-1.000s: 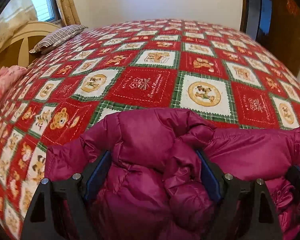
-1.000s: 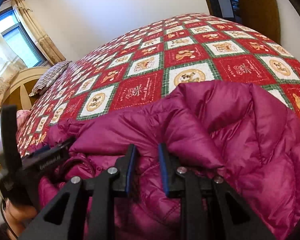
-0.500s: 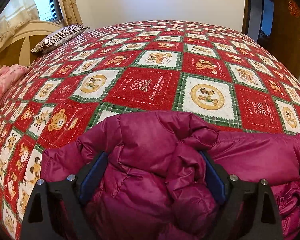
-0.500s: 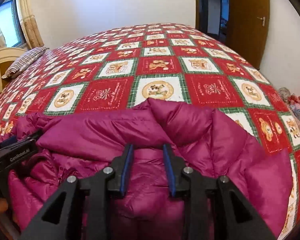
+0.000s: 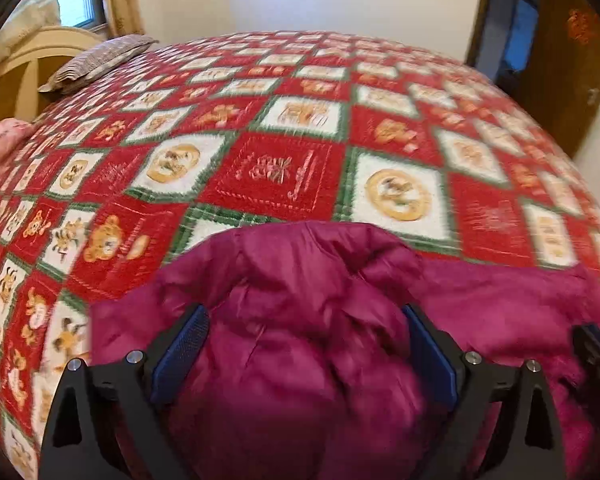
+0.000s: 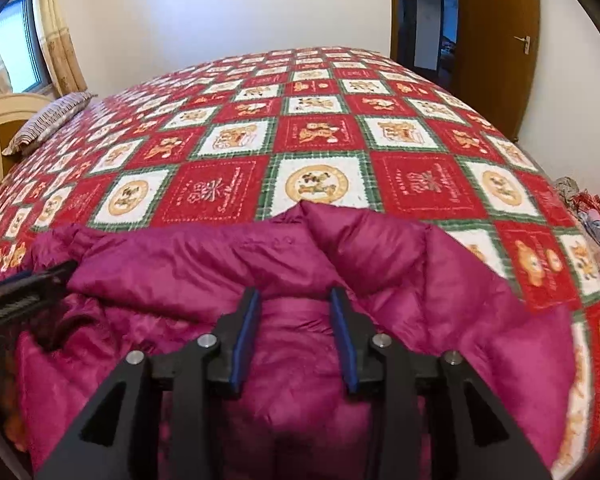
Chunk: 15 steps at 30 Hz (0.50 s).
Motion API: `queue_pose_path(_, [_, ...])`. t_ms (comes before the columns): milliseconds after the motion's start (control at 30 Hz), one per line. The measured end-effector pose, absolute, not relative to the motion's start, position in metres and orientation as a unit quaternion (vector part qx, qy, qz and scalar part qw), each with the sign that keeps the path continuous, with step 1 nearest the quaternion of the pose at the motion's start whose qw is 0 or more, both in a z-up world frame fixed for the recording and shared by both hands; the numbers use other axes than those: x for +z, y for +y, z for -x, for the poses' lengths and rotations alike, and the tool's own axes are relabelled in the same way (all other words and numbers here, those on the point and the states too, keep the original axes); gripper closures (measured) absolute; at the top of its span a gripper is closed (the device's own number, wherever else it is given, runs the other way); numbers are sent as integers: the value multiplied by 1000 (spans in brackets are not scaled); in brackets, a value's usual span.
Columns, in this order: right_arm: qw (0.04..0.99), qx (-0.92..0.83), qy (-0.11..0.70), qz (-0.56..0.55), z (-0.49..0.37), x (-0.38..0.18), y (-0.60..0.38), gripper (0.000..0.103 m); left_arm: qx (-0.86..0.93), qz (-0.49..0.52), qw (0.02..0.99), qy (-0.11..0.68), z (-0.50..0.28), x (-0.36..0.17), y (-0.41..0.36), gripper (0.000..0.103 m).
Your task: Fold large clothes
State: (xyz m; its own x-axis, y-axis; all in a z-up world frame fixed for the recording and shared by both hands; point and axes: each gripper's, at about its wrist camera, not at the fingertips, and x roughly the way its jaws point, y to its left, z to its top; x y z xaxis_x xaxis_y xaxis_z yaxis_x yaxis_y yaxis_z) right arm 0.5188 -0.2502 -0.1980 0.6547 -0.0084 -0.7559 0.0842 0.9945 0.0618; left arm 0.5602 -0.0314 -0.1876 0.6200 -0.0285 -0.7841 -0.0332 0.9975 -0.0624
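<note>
Bed quilt (image 6: 312,136) at 12 o'clock, both my tongs, left (image 5: 304,344) and right (image 6: 296,332), just spreading around jacket (image 6: 420,280); released puffy fold could spring back open.

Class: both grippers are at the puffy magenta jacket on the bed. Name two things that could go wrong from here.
1. The left gripper and right gripper have just been opening with bunched folds of the puffy magenta down jacket between them; the springy padding may unfold.
2. The jacket lies at the near edge of the red-and-green patchwork bedspread, so it might slide off.
</note>
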Motion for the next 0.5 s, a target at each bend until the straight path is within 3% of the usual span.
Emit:
queue_pose_path(67, [922,-13,380,-79,-491,-177,-257,63,-26,61,916,396,-531,-160,-19,7])
queue_pose_path(167, [933,-6,344,-108,-442,-149,-266,51,-81,77,927,357,-483,-124,2,7])
queue_pose_path(333, [942,2,318,-104,-334,-115,-274,46,-166,60,935,306,-385,-89,40,7])
queue_pose_path(500, [941,-16,320,-107,-222,-105,-297,45,-206,84,925,307,-309,-90,89,7])
